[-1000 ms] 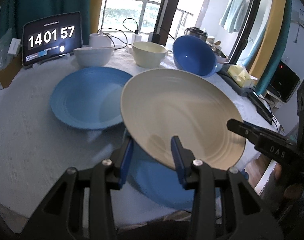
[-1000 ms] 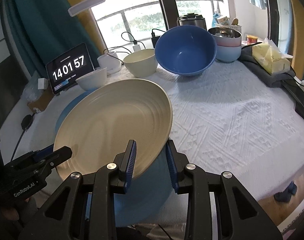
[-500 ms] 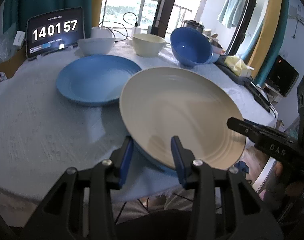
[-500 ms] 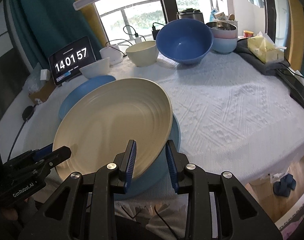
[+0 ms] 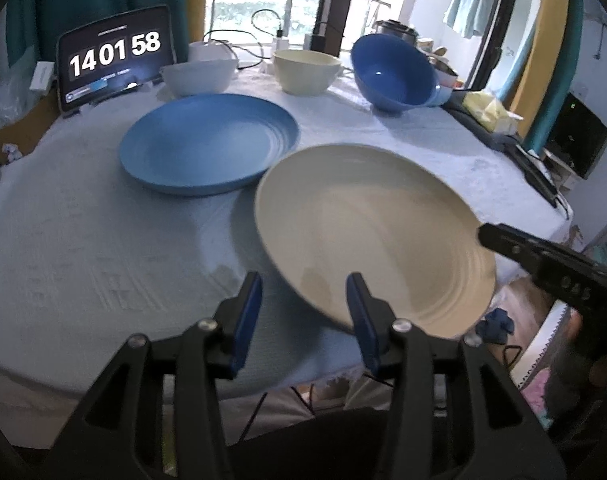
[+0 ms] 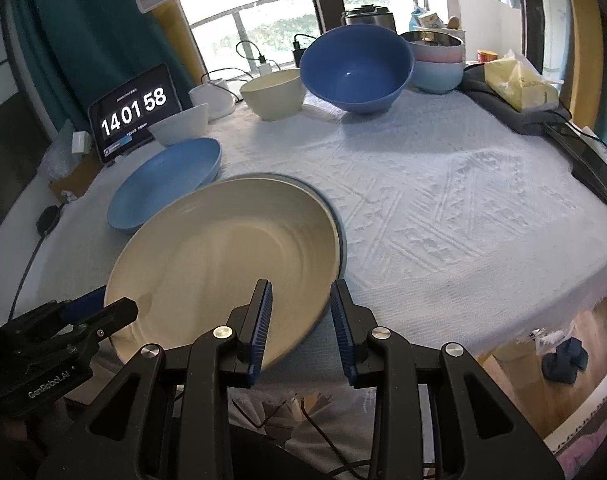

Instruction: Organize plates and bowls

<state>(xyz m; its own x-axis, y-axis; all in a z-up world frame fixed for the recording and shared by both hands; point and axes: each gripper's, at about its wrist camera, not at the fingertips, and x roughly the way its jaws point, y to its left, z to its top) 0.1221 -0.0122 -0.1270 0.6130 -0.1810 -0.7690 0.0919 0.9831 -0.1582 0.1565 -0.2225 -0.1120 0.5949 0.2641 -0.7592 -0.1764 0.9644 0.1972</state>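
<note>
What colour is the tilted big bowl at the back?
Dark blue bowl, clearest in the right wrist view.

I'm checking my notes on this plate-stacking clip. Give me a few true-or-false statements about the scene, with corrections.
1. The cream plate lies on top of a blue plate. True.
2. The tablet clock reads 14 01 58. True.
3. The dark blue bowl sits upside down. False: it is tilted with its opening facing the cameras.
4. The second blue plate carries a bowl. False: nothing lies on it.
5. The left gripper is clamped shut on the cream plate. False: its jaws are opening, with the plate's rim between them.
</note>
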